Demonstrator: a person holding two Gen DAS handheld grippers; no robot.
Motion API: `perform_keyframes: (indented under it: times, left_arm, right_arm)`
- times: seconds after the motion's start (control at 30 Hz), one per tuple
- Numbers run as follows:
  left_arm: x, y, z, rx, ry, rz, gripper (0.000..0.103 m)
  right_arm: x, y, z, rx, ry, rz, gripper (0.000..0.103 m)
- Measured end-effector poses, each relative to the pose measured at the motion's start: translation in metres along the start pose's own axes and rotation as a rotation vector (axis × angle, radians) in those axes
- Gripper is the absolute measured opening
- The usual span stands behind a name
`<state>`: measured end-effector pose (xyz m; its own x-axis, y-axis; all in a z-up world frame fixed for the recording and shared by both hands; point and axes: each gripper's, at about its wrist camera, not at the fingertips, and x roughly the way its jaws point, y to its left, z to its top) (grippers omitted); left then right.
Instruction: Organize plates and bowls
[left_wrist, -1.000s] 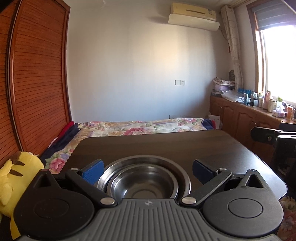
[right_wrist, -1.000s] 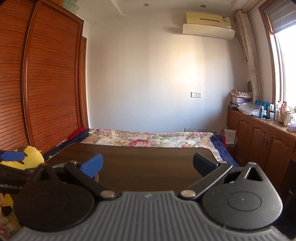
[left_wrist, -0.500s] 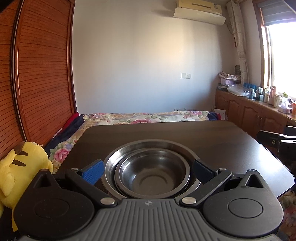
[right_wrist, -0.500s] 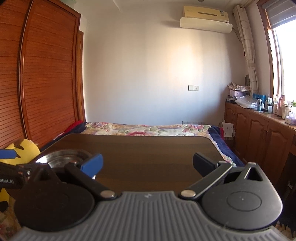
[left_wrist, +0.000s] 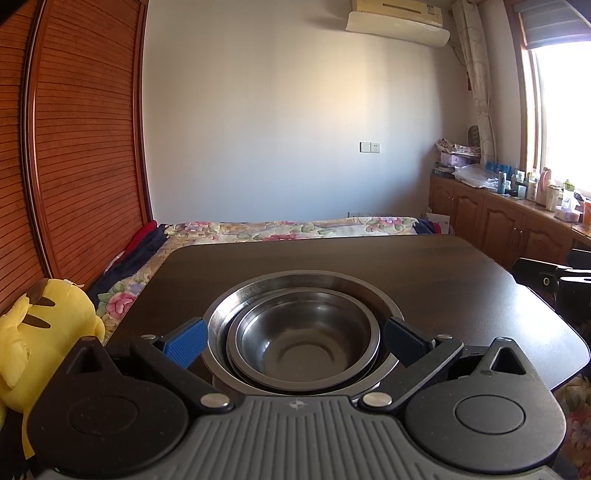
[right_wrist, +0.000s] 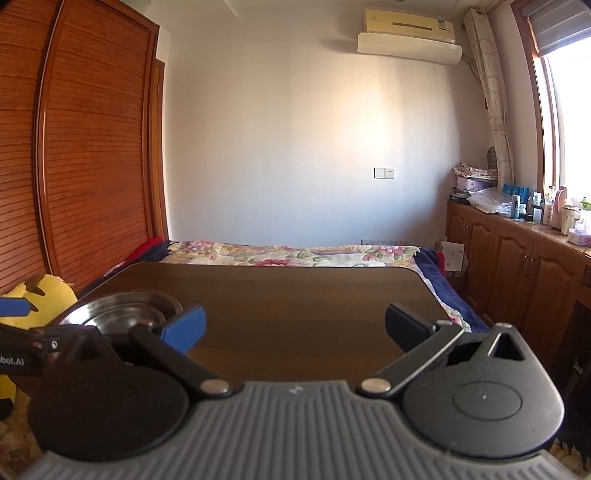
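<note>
Round steel bowl (left_wrist: 303, 341) in steel plate (left_wrist: 302, 282)

Dark wooden table (left_wrist: 424, 273), rounded corners, matte top with faint sheen. Two nested steel dishes sat on it toward its left near side: a wide shallow plate (left_wrist: 332, 282) underneath, a smaller bowl (left_wrist: 303, 332) resting inside it, both upright. Seen from the right wrist view, the same stack (right_wrist: 122, 306) lay at the table's left edge; the rest of the tabletop (right_wrist: 295, 295) was bare.
</note>
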<state>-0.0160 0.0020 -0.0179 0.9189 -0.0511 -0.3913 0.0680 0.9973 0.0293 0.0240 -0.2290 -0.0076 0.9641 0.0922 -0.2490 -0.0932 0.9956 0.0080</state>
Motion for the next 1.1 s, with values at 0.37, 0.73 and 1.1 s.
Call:
perform_keyframes:
  times: [0.37, 0.73, 1.1]
  left_arm:
    - [0.0001, -0.0003, 0.0000, 0.000, -0.001, 0.001, 0.103]
    - [0.0000, -0.0004, 0.0001, 0.000, -0.001, -0.001, 0.103]
    - [-0.0002, -0.0005, 0.0003, 0.002, -0.002, -0.003, 0.103]
  right_arm:
    - [0.0001, 0.0024, 0.0002, 0.000, 0.002, 0.001, 0.103]
    - [-0.0012, 0.0015, 0.0010, 0.000, -0.004, -0.003, 0.103]
    - [-0.0010, -0.0014, 0.0006, 0.001, -0.002, -0.005, 0.103]
